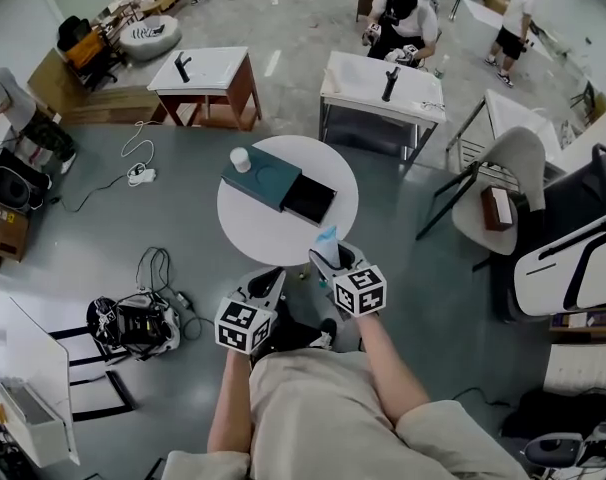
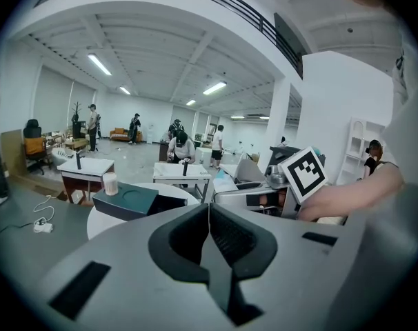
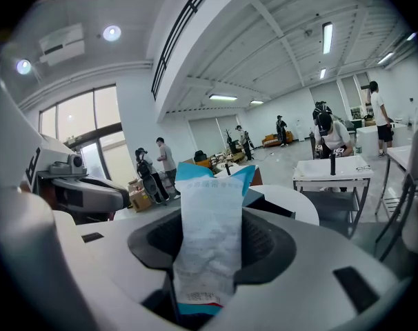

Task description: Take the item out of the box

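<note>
The right gripper is clamped on the packet, a thin white sachet with blue ends that stands upright between the jaws in the right gripper view. In the head view it hangs over the near edge of the table, apart from the box. The box's drawer is slid out toward the person and looks empty, though its dark inside is hard to read. A cup stands on the far corner of the box.

The left gripper has its jaws pressed together on nothing and sits low near the person's body, off the table.

By my reading the item is already out, so the step in hand is carrying it clear and putting it down. To do that well:

- Hold the squeeze steady. The packet is limp and gripped low, so its top may flop.
- Lower it over bare table in front of the drawer, not over the drawer.
- Part the jaws only once the bottom edge touches. (A packet this light may cling to a pad.)
- Keep the left gripper away from the box so the cup is not jogged.
</note>
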`<control>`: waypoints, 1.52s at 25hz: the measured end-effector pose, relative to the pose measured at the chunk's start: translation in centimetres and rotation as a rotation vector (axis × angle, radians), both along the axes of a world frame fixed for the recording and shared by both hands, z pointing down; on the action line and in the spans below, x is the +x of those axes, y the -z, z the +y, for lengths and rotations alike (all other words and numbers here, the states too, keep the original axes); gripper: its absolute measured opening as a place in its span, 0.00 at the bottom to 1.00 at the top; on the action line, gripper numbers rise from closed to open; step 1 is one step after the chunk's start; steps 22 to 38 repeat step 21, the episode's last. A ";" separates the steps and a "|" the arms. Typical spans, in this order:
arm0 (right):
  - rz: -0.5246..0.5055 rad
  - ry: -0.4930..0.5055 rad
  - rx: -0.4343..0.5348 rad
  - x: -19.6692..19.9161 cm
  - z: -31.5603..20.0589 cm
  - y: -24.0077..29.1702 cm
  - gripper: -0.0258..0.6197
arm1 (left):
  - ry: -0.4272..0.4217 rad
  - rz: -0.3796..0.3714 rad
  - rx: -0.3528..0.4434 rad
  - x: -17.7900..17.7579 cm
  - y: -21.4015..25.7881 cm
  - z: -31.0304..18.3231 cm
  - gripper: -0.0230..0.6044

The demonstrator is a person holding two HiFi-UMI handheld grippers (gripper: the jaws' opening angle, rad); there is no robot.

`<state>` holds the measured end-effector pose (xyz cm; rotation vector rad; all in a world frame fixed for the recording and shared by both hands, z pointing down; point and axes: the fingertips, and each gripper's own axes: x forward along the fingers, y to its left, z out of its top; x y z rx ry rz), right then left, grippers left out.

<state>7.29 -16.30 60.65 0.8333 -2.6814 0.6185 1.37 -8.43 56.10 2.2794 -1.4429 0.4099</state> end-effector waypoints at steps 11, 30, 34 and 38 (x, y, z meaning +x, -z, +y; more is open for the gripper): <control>-0.002 -0.027 -0.010 0.5 -1.4 -0.5 0.39 | -0.054 -0.004 -0.016 0.6 -0.7 -1.7 0.07; 0.001 -0.019 -0.027 0.2 -2.1 -0.9 0.39 | -0.085 -0.004 -0.026 0.9 -0.8 -3.2 0.07; 0.001 -0.019 -0.027 0.2 -2.1 -0.9 0.39 | -0.085 -0.004 -0.026 0.9 -0.8 -3.2 0.07; 0.001 -0.019 -0.027 0.2 -2.1 -0.9 0.39 | -0.085 -0.004 -0.026 0.9 -0.8 -3.2 0.07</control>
